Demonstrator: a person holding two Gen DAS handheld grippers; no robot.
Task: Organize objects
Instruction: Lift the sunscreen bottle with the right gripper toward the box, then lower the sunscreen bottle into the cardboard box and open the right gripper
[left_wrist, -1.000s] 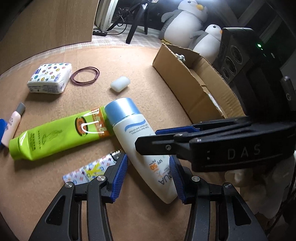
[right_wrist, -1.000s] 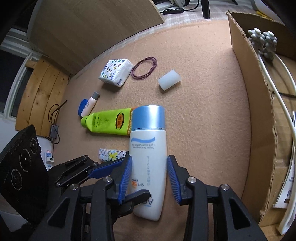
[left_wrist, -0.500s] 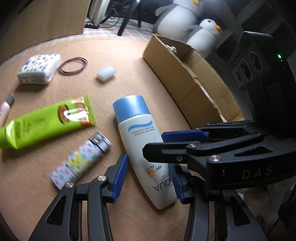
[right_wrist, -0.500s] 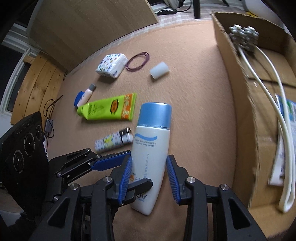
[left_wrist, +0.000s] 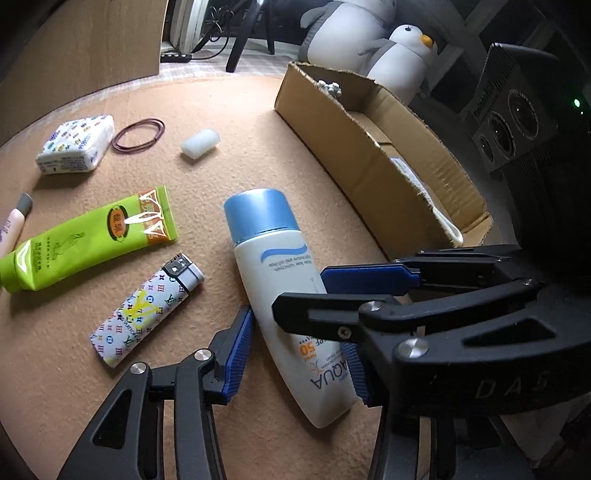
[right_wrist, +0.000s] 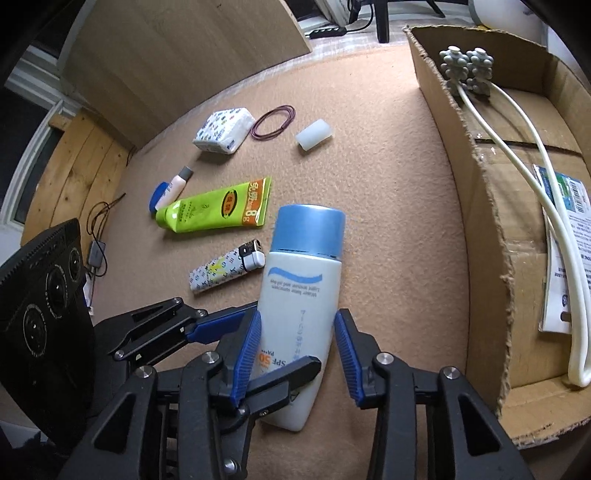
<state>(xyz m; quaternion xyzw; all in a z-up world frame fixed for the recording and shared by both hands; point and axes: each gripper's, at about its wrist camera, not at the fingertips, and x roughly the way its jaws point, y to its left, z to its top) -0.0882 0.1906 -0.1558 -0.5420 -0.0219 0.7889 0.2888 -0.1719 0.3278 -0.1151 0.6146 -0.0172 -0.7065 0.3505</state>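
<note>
Gripping sunscreen bottle (right_wrist: 301, 295) w/ both grippers, left (left_wrist: 299, 354) & right (right_wrist: 297, 350), jaws part-open on it.

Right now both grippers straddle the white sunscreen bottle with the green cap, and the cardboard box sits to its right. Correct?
Not quite: the cap is blue, not green. The right wrist view shows the sunscreen bottle between the right gripper and the left gripper, with the cardboard box to its right.

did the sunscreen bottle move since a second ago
Yes. The sunscreen bottle shifted away from the green tube, toward the cardboard box, uncovering the lighter.
</note>
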